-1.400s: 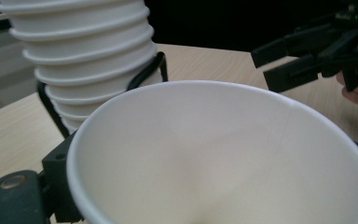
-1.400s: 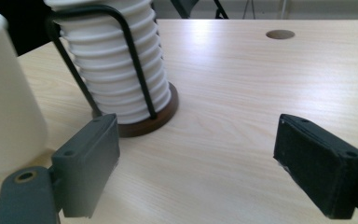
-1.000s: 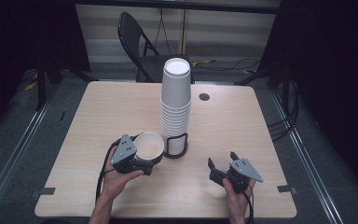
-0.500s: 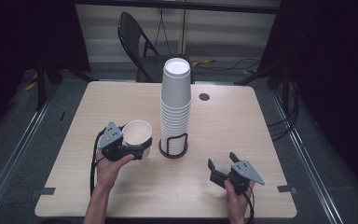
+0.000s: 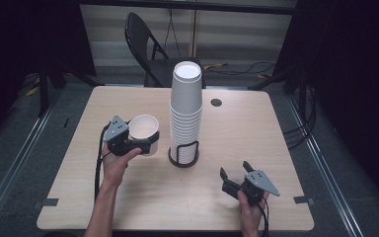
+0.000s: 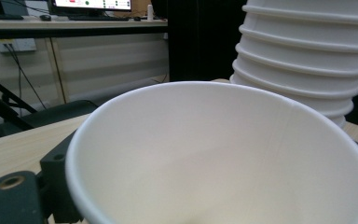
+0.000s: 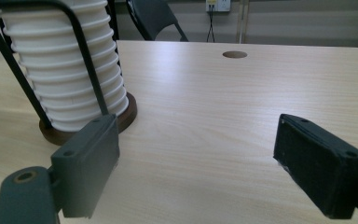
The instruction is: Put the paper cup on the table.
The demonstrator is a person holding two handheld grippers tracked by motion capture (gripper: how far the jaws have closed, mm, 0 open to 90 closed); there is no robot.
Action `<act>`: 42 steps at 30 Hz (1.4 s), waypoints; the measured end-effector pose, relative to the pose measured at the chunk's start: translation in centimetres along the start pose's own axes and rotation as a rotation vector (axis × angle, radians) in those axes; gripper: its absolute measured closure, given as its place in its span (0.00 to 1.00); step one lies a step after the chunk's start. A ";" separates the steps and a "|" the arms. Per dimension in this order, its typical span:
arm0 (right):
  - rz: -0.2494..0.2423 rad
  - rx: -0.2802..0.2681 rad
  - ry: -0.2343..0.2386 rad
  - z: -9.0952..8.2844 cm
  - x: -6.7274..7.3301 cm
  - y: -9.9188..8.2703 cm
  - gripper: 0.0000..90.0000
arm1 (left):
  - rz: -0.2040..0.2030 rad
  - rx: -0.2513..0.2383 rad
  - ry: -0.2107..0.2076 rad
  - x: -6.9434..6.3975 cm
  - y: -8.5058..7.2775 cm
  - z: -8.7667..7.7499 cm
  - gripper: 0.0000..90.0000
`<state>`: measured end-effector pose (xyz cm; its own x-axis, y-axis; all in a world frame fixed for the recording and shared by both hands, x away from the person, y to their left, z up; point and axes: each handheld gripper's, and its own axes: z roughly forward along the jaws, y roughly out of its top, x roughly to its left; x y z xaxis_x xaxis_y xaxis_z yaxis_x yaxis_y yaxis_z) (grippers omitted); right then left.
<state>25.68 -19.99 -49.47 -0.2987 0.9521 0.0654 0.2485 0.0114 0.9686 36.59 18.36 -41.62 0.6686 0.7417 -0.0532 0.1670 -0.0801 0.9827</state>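
Single paper cup held mouth-up in my left gripper, whose jaws close on its wall below the rim; in the left gripper view the cup's open mouth sits directly ahead of the camera. The cup is carried just off to the side of the tall cup stack, which stands to the far side of my left gripper in its wire holder on a round dark base. Whether the cup's bottom touches the surface I cannot tell.

Judged step: taking one cup away from the stack and setting it down. To do this well I keep the squeeze light, since a thin paper wall is likely to buckle under a hard pinch, and I hold the rim level so the cup lands flat. I carry it clear of the stack, because a brush against that tall column could tip it.

My right gripper rests low near the edge of the surface, jaws spread wide and holding nothing; in the right gripper view bare wood lies between them, with the holder's base ahead and to one side. It stands ready to steady the holder if needed.
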 end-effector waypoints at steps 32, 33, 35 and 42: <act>-0.016 -0.002 -0.007 -0.1 0.3 0.0 0.16 | -0.074 0.109 0.094 6.6 -3.8 6.4 0.09; -0.016 -0.002 -0.007 -0.1 0.3 0.0 0.16 | -0.080 0.106 0.095 6.6 -3.9 6.5 0.09; -0.019 0.001 -0.008 0.0 0.3 0.0 0.16 | -0.069 0.106 0.096 6.5 -3.9 6.6 0.10; -0.021 -0.002 -0.007 0.0 0.3 0.0 0.16 | -0.028 0.155 0.094 6.0 -3.7 6.3 0.10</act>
<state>25.57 -19.71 -49.48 -0.2971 0.9539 0.0428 0.2400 0.0312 0.9703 44.51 18.89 -46.70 0.5927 0.8034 -0.0566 0.2996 -0.1547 0.9414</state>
